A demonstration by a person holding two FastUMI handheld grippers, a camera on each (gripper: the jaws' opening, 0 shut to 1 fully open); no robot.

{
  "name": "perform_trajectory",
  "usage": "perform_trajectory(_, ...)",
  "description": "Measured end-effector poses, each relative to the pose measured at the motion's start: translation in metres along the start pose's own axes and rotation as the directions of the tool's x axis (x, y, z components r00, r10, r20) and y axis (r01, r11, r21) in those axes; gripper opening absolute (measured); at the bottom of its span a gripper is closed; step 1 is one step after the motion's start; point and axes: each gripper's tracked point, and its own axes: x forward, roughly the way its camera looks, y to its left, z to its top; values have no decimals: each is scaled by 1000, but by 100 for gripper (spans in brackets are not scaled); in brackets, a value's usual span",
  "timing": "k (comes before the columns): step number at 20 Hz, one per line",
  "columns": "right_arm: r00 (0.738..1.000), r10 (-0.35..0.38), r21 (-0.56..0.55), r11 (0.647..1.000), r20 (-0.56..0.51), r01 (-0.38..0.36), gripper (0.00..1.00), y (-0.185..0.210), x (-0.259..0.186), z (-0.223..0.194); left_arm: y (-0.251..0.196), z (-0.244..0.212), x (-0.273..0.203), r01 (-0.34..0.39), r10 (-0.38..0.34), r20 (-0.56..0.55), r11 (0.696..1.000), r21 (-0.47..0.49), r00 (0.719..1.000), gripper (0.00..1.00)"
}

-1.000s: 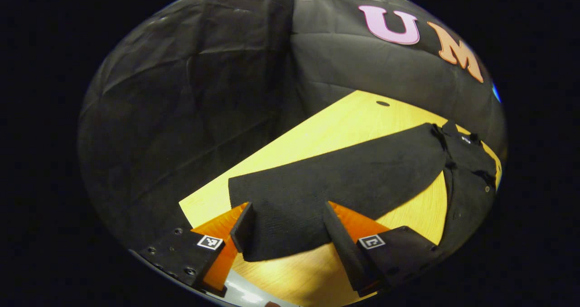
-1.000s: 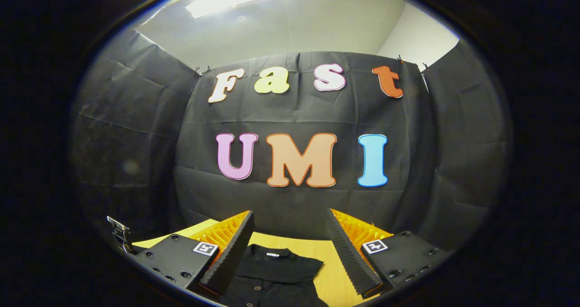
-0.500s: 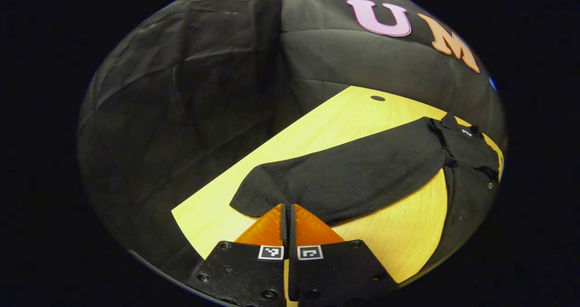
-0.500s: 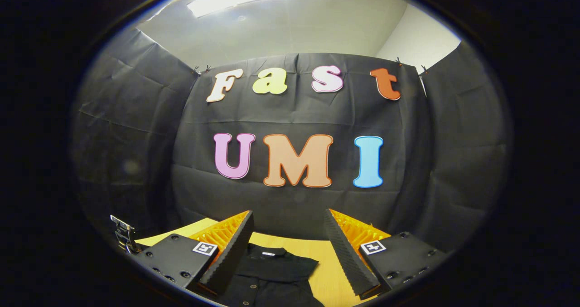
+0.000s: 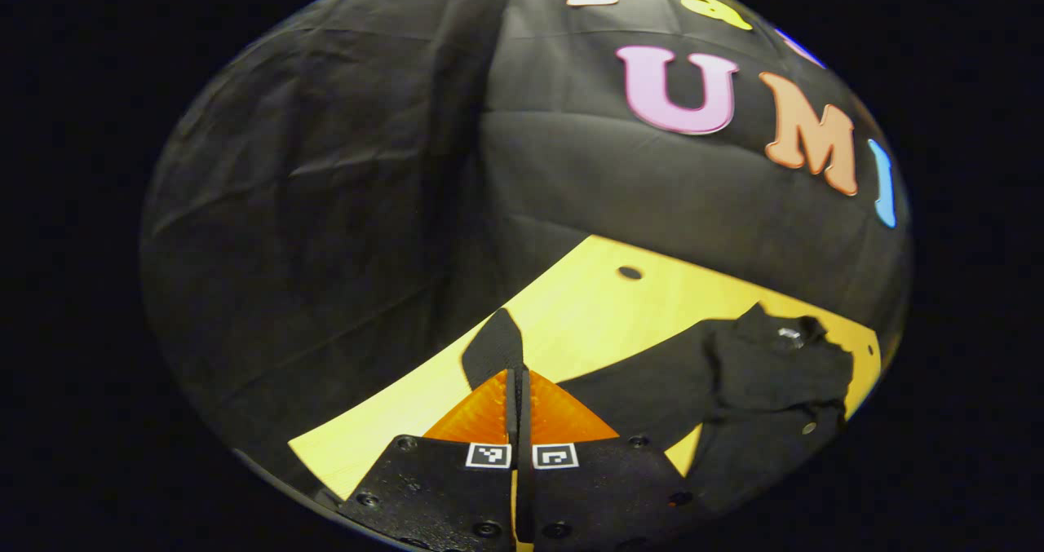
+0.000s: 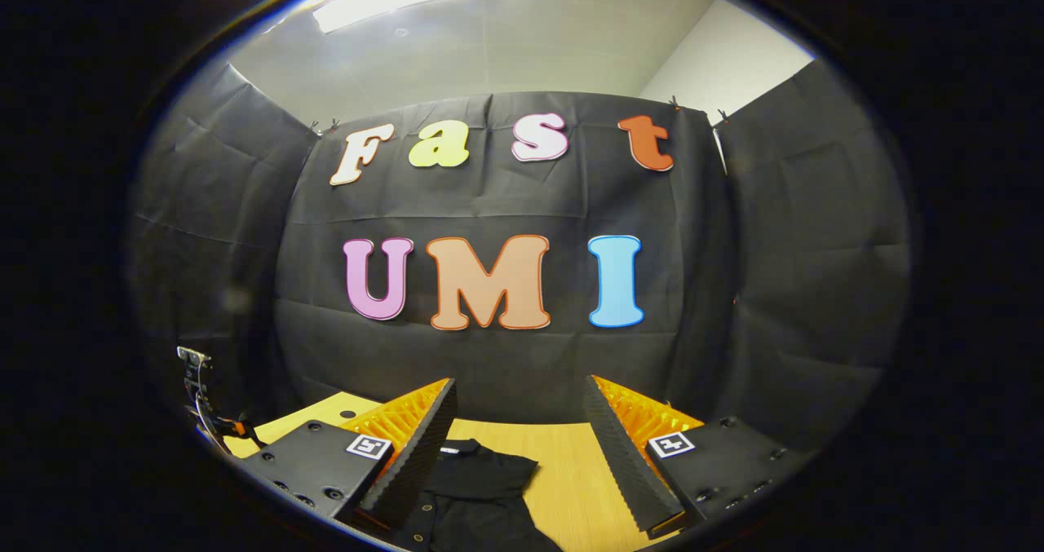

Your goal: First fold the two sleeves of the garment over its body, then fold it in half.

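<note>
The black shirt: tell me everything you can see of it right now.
The black shirt is a dark ribbed knit with a collar, a small neck label and buttons down the front. It lies on the wooden table, body and collar bunched. One sleeve is lifted off the table, its end pinched between the closed fingers of the left gripper. The right gripper hangs open above the collar, touching nothing.

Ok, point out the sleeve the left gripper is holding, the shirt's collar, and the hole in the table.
sleeve (image 5: 492, 346), left gripper view, on the cuff end standing above the shut fingers.
collar (image 6: 462, 449), right gripper view, on its back edge.
hole (image 5: 630, 272), left gripper view, on the dark opening in the table.
</note>
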Motion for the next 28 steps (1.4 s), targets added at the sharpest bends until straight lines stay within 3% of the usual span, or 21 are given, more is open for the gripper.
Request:
perform_trajectory(5,997,-70,53,996,-41,72,98,-52,-2,-20,-172,36,22,224,-235,79,966,132,969,0)
perform_trajectory(11,983,-148,107,981,-110,160,99,-115,0,-45,-356,4,19,446,-466,13,855,263,885,0)
perform_trajectory(18,964,-183,107,973,-195,207,98,-150,0,-83,-490,-64,10,587,-586,-110,745,316,803,0)
perform_trajectory(21,964,-170,150,968,-206,202,98,-156,2,-86,-516,-94,7,618,-597,-172,718,320,783,0)
perform_trajectory(22,964,-163,167,966,-208,199,98,-157,3,-90,-524,-104,4,648,-618,-199,698,305,760,0)
perform_trajectory(23,964,-162,176,964,-210,200,94,-159,5,-91,-532,-115,3,665,-627,-223,687,293,747,3)
perform_trajectory(24,964,-162,178,963,-212,201,98,-161,8,-90,-539,-128,-2,692,-644,-252,667,276,722,19)
perform_trajectory(28,963,-154,183,963,-222,196,98,-169,12,-96,-555,-137,-17,728,-680,-261,632,265,685,77)
